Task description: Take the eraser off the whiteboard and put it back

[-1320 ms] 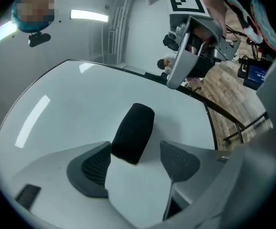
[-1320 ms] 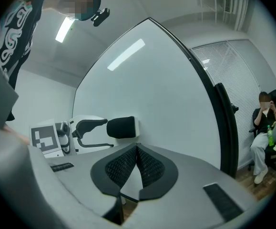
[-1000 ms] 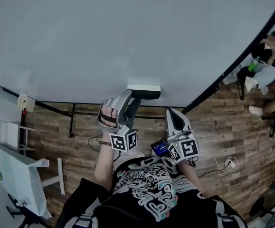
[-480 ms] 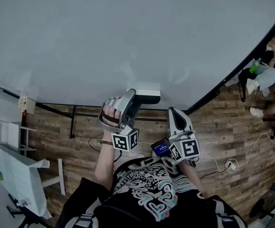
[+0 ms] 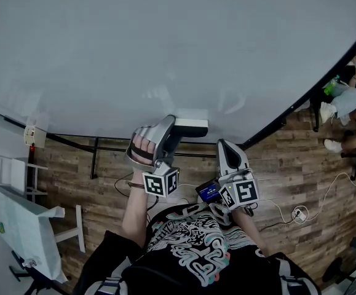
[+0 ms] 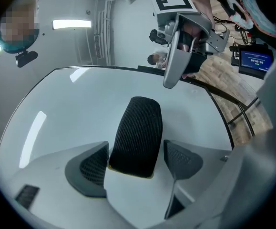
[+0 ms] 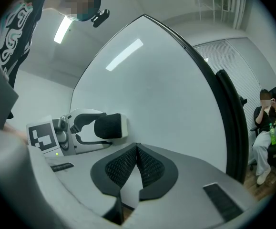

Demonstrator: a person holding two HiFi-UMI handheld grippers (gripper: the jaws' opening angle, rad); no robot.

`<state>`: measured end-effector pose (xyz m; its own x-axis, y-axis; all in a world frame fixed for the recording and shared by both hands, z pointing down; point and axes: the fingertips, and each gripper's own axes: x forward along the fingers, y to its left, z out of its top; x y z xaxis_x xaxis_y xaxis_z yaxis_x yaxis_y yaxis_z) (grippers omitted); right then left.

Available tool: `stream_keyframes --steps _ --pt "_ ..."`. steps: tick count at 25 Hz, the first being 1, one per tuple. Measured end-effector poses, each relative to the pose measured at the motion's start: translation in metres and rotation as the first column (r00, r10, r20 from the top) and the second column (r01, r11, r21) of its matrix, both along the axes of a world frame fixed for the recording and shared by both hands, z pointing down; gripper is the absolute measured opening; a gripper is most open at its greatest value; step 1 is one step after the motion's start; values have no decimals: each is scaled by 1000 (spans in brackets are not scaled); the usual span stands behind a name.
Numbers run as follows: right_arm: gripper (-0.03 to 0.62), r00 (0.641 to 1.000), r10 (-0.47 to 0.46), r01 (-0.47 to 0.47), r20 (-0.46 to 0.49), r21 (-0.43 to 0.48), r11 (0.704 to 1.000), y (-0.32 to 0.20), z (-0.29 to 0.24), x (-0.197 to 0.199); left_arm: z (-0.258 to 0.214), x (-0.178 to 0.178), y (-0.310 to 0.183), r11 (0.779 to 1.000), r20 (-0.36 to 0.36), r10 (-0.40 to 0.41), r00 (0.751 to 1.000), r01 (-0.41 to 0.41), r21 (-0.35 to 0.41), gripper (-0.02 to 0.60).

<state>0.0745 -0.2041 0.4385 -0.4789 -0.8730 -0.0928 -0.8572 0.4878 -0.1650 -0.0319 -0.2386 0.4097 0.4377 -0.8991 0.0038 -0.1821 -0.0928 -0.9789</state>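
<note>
Eraser (image 6: 137, 135) is on the whiteboard (image 6: 76, 113), low down near its bottom edge, dark felt back facing me. My left gripper (image 6: 137, 160) has its jaws either side of it. They have just been opening and now stand wide, with a gap showing at the right pad (the left pad is close, but not squeezing). Just to the right, my right gripper (image 7: 137, 165) points at the board with its jaws pressed together and nothing between them. Far right, a seated person (image 7: 267, 128).
</note>
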Motion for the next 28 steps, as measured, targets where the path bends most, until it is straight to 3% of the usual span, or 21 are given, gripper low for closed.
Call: stream_keyframes --steps 6,28 --pt "12 1000 4 -4 0 1 1000 0 -1 1 -3 -1 2 1000 -14 -1 1000 1 17 314" --pt "11 999 33 -33 -19 -10 999 16 -1 8 13 -7 26 1000 -52 -6 999 4 -25 305"
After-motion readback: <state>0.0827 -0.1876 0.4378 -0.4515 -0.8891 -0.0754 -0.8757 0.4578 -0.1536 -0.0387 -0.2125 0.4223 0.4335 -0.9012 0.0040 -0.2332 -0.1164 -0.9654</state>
